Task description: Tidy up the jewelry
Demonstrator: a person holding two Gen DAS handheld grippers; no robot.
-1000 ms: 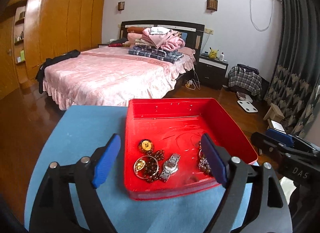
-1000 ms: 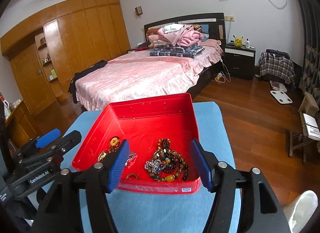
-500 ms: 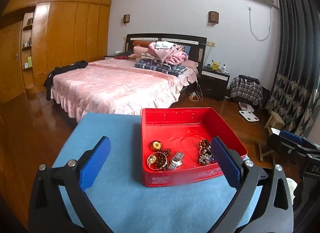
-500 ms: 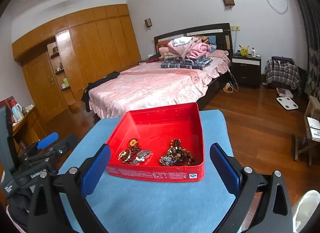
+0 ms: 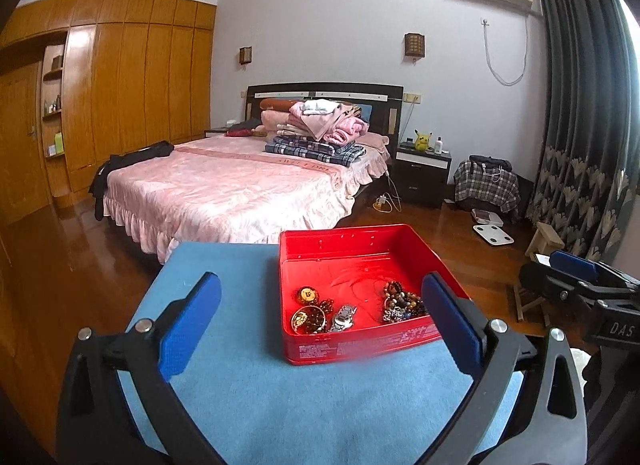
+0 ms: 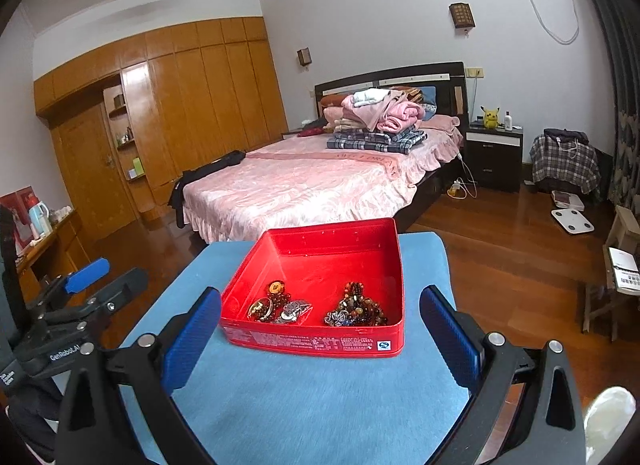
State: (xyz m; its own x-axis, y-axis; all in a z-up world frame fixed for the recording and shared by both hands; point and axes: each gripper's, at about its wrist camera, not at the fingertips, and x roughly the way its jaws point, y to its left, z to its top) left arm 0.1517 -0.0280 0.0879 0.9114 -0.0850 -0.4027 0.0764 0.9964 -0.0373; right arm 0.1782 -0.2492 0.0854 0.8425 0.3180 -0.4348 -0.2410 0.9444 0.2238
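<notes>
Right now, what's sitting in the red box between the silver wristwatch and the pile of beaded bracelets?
Nothing: bare red floor of the red metal box separates the silver wristwatch from the pile of beaded bracelets, clearest in the right wrist view.

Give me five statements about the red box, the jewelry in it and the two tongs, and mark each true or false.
1. The red box sits on a blue cloth. True.
2. The left tongs grip a wristwatch. False: they are open and empty; the watch lies in the box.
3. The beaded pile lies in the box's near right corner. True.
4. The box is closed with a lid. False: it is open-topped.
5. The right tongs are shut. False: they are wide open, holding nothing.
</notes>
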